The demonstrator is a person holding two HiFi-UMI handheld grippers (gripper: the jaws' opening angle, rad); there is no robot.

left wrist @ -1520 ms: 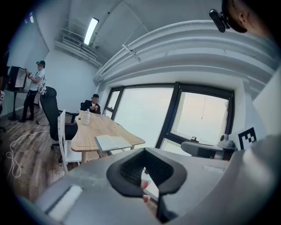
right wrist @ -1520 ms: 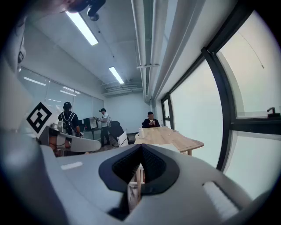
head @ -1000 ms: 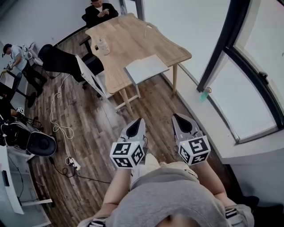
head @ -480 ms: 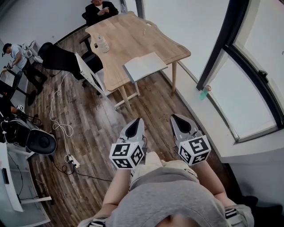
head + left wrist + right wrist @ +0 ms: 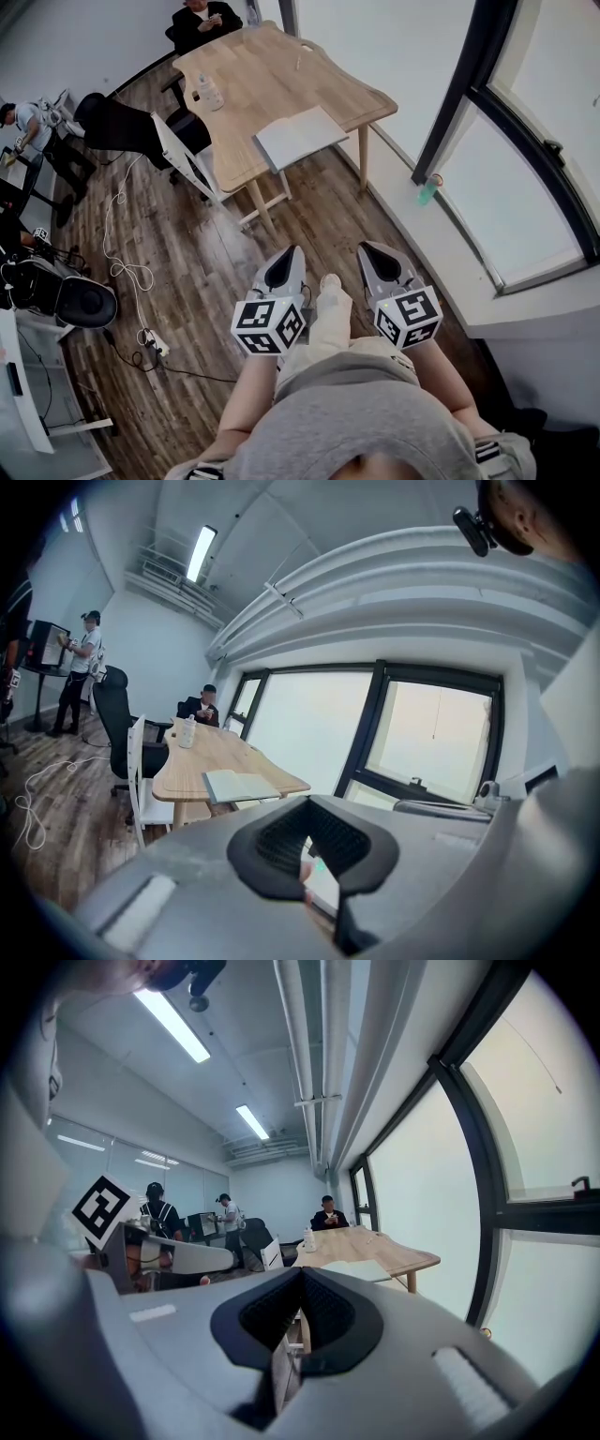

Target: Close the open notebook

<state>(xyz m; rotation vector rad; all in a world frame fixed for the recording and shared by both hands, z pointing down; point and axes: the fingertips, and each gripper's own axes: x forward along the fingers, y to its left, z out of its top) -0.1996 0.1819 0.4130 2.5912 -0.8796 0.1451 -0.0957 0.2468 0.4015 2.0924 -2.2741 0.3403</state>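
Note:
The open notebook [image 5: 300, 136] lies flat with pale pages up on the near end of the wooden table [image 5: 272, 80], far ahead of me. It also shows in the left gripper view as the notebook [image 5: 239, 785] and, small, in the right gripper view as the notebook [image 5: 361, 1269]. My left gripper [image 5: 292, 251] and right gripper [image 5: 367, 247] are held side by side close to my body, over the floor, well short of the table. Both are shut with nothing between the jaws, as the left gripper [image 5: 307, 801] and right gripper [image 5: 302, 1271] show in their own views.
A white chair [image 5: 187, 159] and a black office chair [image 5: 117, 127] stand at the table's left side. A bottle [image 5: 210, 92] is on the table and a person [image 5: 202, 19] sits at its far end. Cables [image 5: 127, 272] lie on the wooden floor at left; windows run along the right.
The table and notebook have shifted slightly up and left in the head view. A leg and shoe now show between the two grippers. Both grippers stay shut.

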